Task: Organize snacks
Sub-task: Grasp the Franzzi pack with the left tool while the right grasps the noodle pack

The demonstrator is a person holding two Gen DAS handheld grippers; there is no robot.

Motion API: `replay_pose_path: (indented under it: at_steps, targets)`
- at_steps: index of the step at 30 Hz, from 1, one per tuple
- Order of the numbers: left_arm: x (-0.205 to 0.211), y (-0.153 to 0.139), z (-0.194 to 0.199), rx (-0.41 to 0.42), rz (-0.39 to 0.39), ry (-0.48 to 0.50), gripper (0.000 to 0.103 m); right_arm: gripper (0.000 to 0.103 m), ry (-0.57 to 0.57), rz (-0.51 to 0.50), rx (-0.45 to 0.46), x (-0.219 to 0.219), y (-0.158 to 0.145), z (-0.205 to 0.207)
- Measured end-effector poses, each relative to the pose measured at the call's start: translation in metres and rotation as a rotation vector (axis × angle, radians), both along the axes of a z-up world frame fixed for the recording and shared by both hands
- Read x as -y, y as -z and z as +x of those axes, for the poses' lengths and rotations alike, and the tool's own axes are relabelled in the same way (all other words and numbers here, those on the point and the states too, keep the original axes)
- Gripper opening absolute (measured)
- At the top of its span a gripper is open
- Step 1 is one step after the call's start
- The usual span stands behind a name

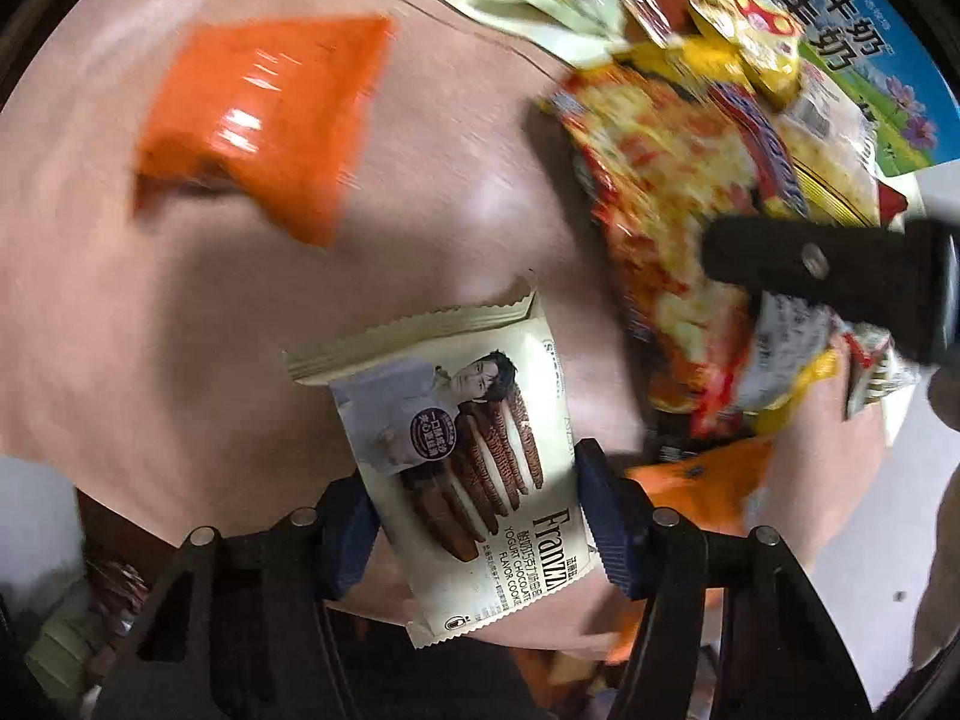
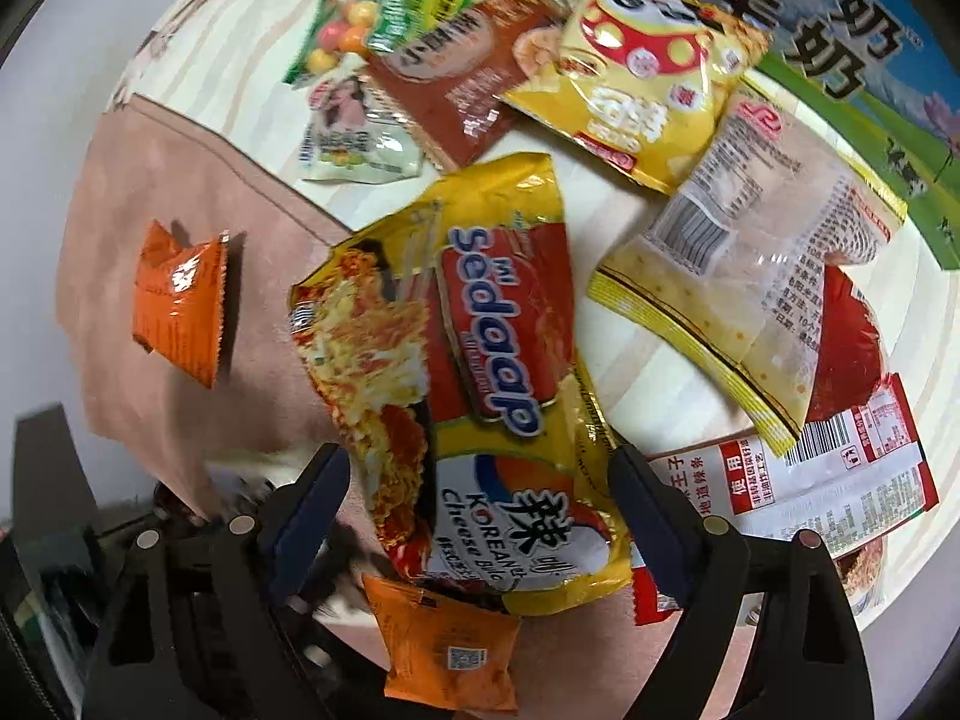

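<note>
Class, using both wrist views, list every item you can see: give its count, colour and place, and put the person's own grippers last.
Franzzi cookie pack: 1, cream, between the left gripper's fingers.
Sedaap noodle pack: 1, yellow and red, between the right gripper's fingers.
Orange packets: 2, one alone on the pink mat, one under the noodle pack's near end.
Pink mat: 1, left part of the table.
Candy bag: 1, green, far side.
Brown sachet: 1, beside the candy bag.
Yellow mushroom bag: 1, far right.
Clear-backed bag: 1, yellow trim, right.
Milk carton box: 1, blue and green, far edge.
Left gripper: 1, black, blue pads.
Right gripper: 1, same.
</note>
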State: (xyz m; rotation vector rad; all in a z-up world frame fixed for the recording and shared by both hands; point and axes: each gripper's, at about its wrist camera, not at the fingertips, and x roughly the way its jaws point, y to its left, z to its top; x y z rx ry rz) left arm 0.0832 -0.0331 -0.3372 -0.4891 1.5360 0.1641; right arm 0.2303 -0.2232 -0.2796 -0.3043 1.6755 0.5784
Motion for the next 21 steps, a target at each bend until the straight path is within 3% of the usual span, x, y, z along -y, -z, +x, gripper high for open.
replay_pose_path:
  at_steps: [5, 8, 11, 14, 15, 17, 21]
  targets:
    - [-0.048, -0.003, -0.009, 0.008, 0.072, -0.037, 0.058, 0.097, -0.09, -0.042, 0.011, -0.016, 0.01, -0.029]
    - [-0.069, -0.007, -0.004, 0.026, 0.125, -0.013, 0.056, 0.096, -0.111, -0.145, 0.048, -0.021, 0.024, -0.038]
    - [-0.077, -0.012, 0.0, 0.047, 0.159, 0.032, 0.056, 0.088, 0.158, -0.105, 0.022, -0.001, 0.022, -0.032]
    - [-0.081, -0.019, 0.002, 0.069, 0.154, 0.065, 0.056, 0.088, 0.517, 0.048, -0.079, 0.026, 0.018, -0.032]
    - [-0.08, -0.022, 0.005, 0.077, 0.151, 0.075, 0.056, 0.088, 0.58, 0.084, -0.112, 0.03, 0.018, -0.034]
    - [-0.077, -0.023, 0.007, 0.089, 0.142, 0.116, 0.056, 0.091, 0.63, 0.116, -0.174, 0.029, 0.024, -0.041]
    - [-0.081, -0.018, 0.012, 0.078, 0.136, 0.221, 0.058, 0.096, 0.589, 0.035, -0.113, 0.015, 0.035, -0.064]
